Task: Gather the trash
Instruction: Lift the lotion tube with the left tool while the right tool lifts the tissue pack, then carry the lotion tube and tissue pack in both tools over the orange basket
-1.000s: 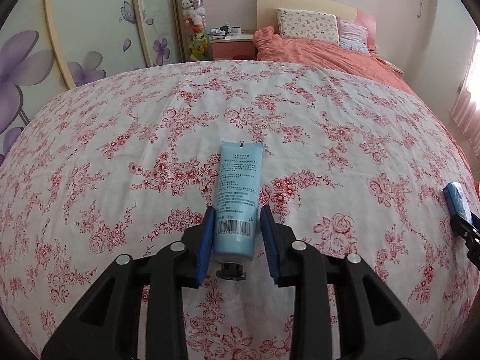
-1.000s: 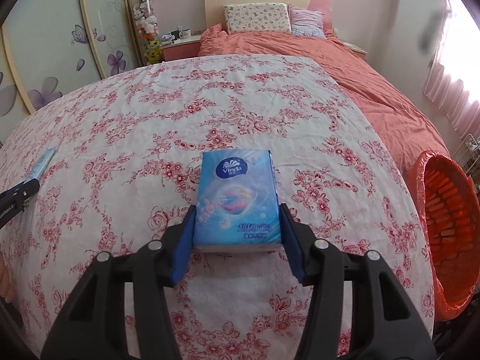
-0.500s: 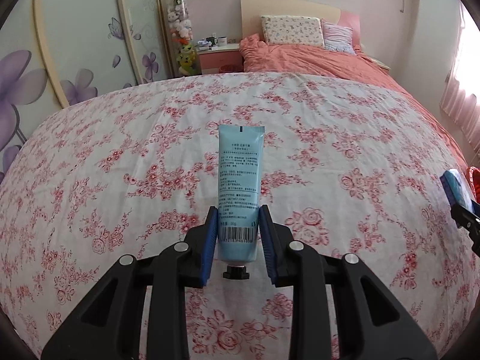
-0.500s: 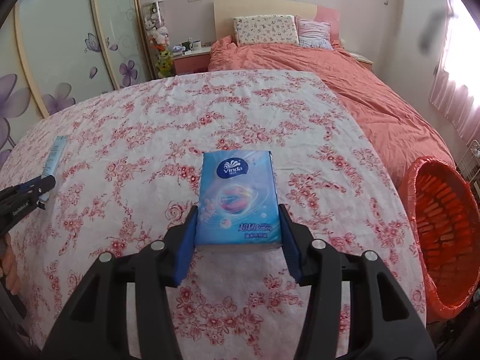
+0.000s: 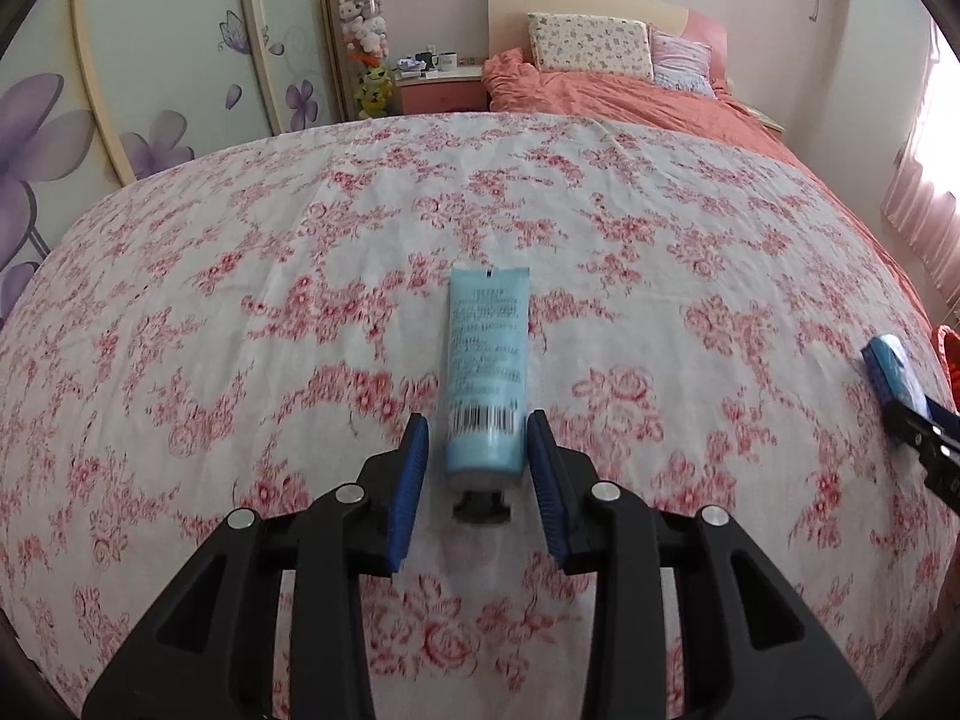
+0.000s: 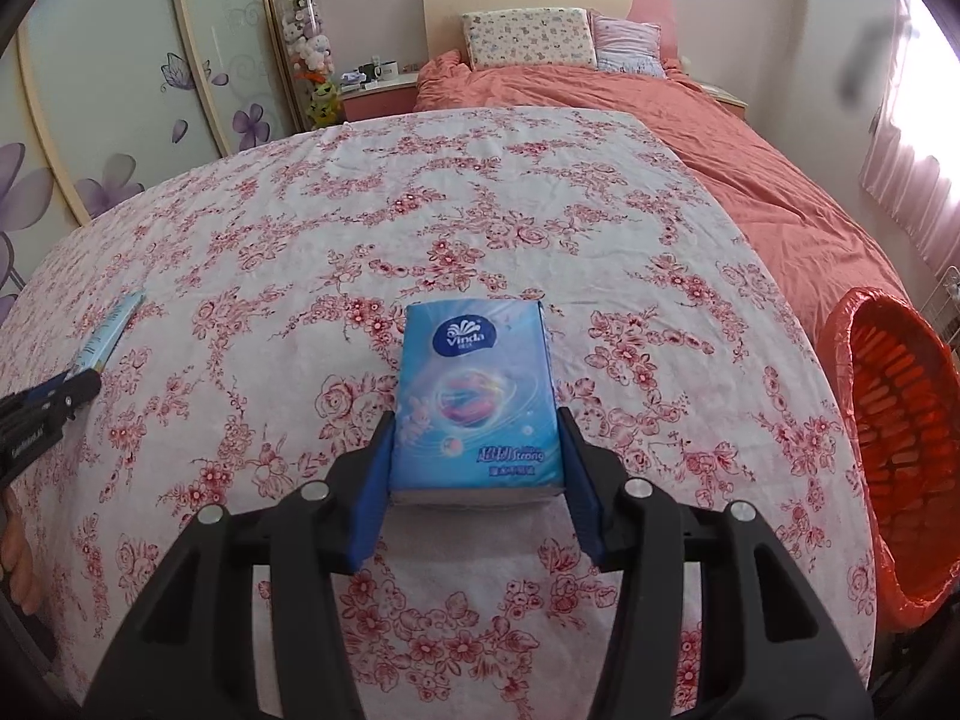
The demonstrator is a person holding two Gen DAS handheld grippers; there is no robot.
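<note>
Left gripper (image 5: 478, 450): the blue pads stand a little apart from the pale blue tube (image 5: 487, 369), with a visible gap on the left side and the right pad at or just off the tube's edge; the jaws have just been opening, and the tube lies between them with no pad pressing on it. The tube lies flat on the floral bedspread (image 5: 240, 312), black cap (image 5: 482, 507) toward the camera and crimped end pointing away, barcode face up. Right gripper (image 6: 477, 456): both pads are pressed against the long sides of the blue tissue pack (image 6: 475, 405), which is clamped at its near end and extends forward over the bedspread, printed face up. From the right wrist view, the tube appears at the far left edge, with the left gripper's black tip just beside it. An orange basket (image 6: 888, 444), lined with an orange bag, stands off the right side of the bed, well apart from both items. In the left wrist view the tissue pack shows at the right edge, in the right gripper's fingers. An orange duvet (image 6: 690, 138) and two pillows (image 6: 531, 36) lie at the far end, against the headboard.
</note>
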